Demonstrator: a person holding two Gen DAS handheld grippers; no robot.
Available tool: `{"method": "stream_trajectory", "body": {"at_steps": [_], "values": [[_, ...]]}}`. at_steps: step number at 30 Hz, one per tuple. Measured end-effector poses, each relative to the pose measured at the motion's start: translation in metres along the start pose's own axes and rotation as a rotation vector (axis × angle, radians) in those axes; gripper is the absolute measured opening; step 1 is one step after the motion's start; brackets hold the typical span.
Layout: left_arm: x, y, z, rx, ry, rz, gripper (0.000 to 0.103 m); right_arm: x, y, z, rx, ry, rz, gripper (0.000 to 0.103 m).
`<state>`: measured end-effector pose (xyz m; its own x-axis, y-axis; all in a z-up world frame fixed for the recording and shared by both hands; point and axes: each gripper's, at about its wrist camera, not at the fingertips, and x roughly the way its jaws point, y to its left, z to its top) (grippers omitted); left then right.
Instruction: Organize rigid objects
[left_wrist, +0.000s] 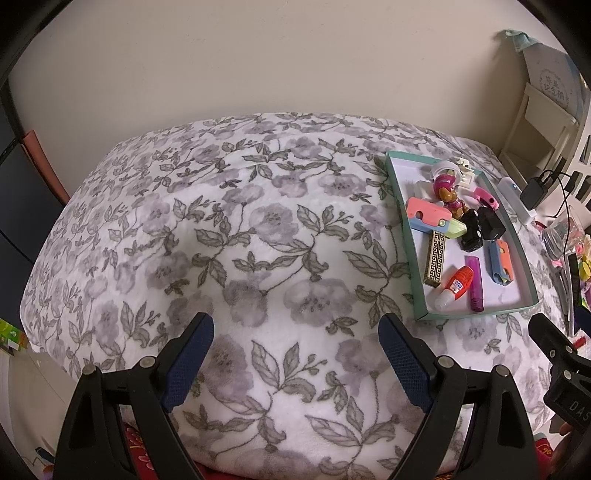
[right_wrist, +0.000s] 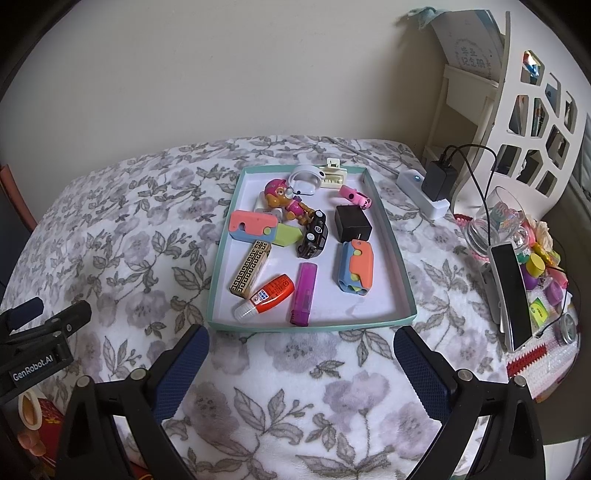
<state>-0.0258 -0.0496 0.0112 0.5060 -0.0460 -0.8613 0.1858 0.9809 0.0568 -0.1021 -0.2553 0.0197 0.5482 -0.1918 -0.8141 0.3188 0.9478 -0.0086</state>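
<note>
A teal tray (right_wrist: 314, 325) with a white floor lies on the flowered blanket (right_wrist: 122, 236). In it are a toy pup figure (right_wrist: 286, 201), a black toy car (right_wrist: 314, 234), a black charger cube (right_wrist: 351, 223), a purple lighter (right_wrist: 303, 293), a red glue bottle (right_wrist: 267, 295), a gold patterned box (right_wrist: 250, 273) and pink-blue folding toys (right_wrist: 356, 266). My right gripper (right_wrist: 301, 343) hangs open just in front of the tray, holding nothing. My left gripper (left_wrist: 295, 332) is open over bare blanket, with the tray (left_wrist: 480, 311) to its right.
Right of the tray are a white power strip with a black charger (right_wrist: 430, 188), a glass jar (right_wrist: 495, 225), a phone on a stand (right_wrist: 511, 295) and small coloured items. A white cut-out shelf (right_wrist: 532, 110) stands at the wall. The blanket's left half is bare.
</note>
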Motion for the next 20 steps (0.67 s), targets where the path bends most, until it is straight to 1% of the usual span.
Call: {"method": "stream_trajectory", "body": {"at_steps": [7, 13, 16, 20], "values": [[-0.0004, -0.0003, -0.0005, 0.004, -0.002, -0.005, 0.091, 0.0008, -0.0001, -0.0004, -0.007, 0.001, 0.001, 0.102], [-0.001, -0.0015, -0.0026, 0.008, -0.001, -0.027, 0.091, 0.0013, -0.0005, -0.0002, -0.011, 0.002, -0.002, 0.102], [-0.0059, -0.0043, -0.0014, 0.025, -0.024, -0.013, 0.091, 0.0016, -0.0007, 0.0001, -0.013, 0.002, -0.002, 0.102], [-0.0076, -0.0061, -0.0003, 0.033, -0.026, -0.013, 0.091, 0.0016, -0.0005, 0.0002, -0.013, 0.003, -0.003, 0.102]]}}
